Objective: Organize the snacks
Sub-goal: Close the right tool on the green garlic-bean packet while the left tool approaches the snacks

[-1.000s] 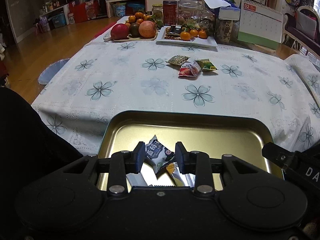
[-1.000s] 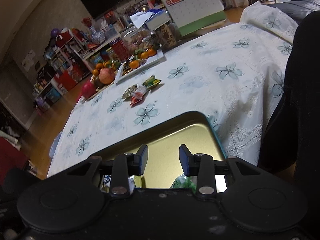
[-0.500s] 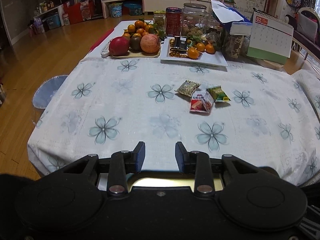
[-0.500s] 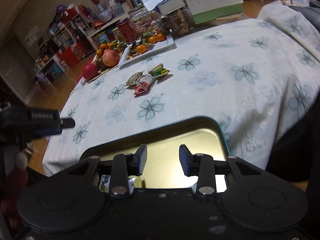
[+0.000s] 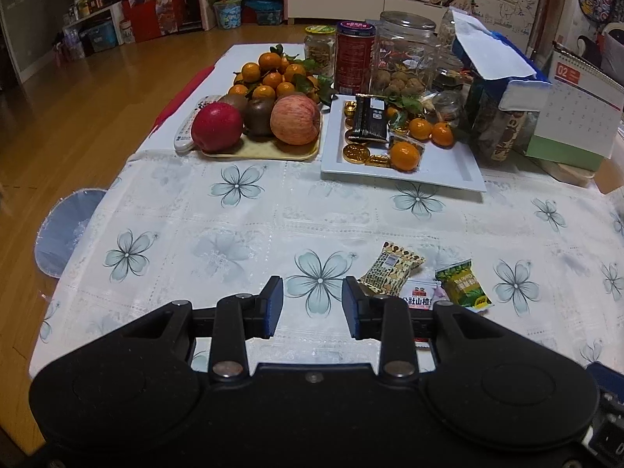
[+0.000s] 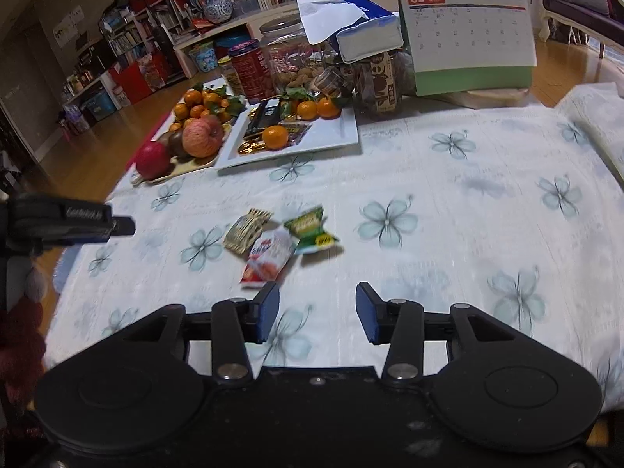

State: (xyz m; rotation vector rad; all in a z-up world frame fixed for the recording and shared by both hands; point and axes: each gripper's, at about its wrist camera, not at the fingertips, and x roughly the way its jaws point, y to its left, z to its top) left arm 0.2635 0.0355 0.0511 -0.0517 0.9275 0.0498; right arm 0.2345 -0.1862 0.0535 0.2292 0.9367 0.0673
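Pointing down at the worktop (image 5: 241, 234), both hand-held grippers hover over the flowered cloth. The left hand-held gripper (image 5: 311, 304) has its jaws partly open with only cloth between them, holding nothing. The right hand-held gripper (image 6: 318, 312) is opening its jaws, also empty, with bare cloth between the blue pads (image 6: 269, 312).

Three snack packets lie in a cluster on the cloth: a tan packet (image 5: 391, 269), a red-and-white packet (image 6: 269, 257) and a green packet (image 5: 464, 282). They sit just right of the left gripper's tips and just beyond the right gripper's left finger.

The left gripper's body hides most of the red-and-white packet in its own view. Motion blur softens the packets in the right view, so their print is unreadable there.
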